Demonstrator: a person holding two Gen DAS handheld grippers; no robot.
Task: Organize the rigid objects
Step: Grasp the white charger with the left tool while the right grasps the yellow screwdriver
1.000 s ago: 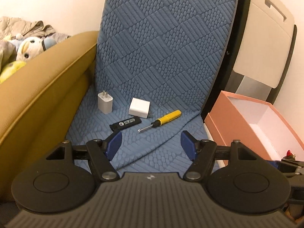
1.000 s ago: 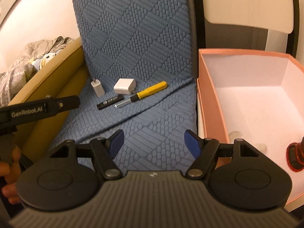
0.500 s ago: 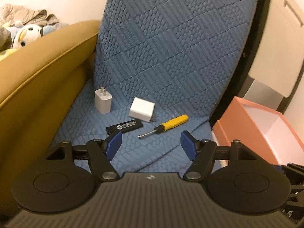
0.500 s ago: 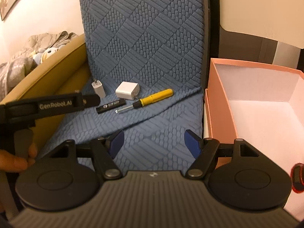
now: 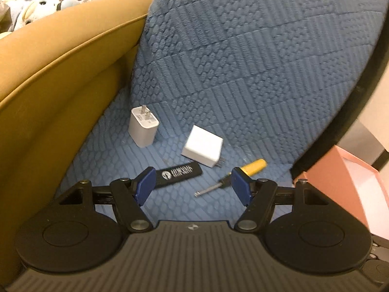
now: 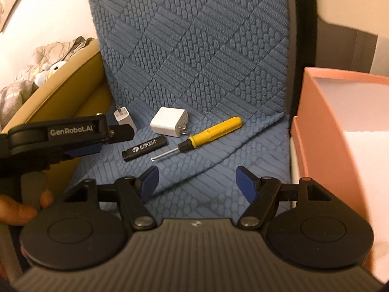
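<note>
Both the left gripper [image 5: 192, 183] and right gripper [image 6: 197, 182] hang spread wide, holding nothing. Ahead on the blue cushion [image 6: 194, 60], a yellow screwdriver [image 6: 209, 131] lies left of the pink box [image 6: 323, 112].

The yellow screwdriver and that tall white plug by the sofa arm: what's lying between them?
Between the yellow screwdriver and the tall white plug lie the square white charger and the black stick, clearest in the right wrist view.

I see a blue quilted cushion [image 5: 255, 56] leaning up at twelve o'clock, spread over the seat. A mustard sofa arm [image 5: 48, 56] curves at nine o'clock, with a plush toy [image 5: 36, 4] and crumpled beige cloth [image 6: 63, 48] behind it at ten o'clock.
</note>
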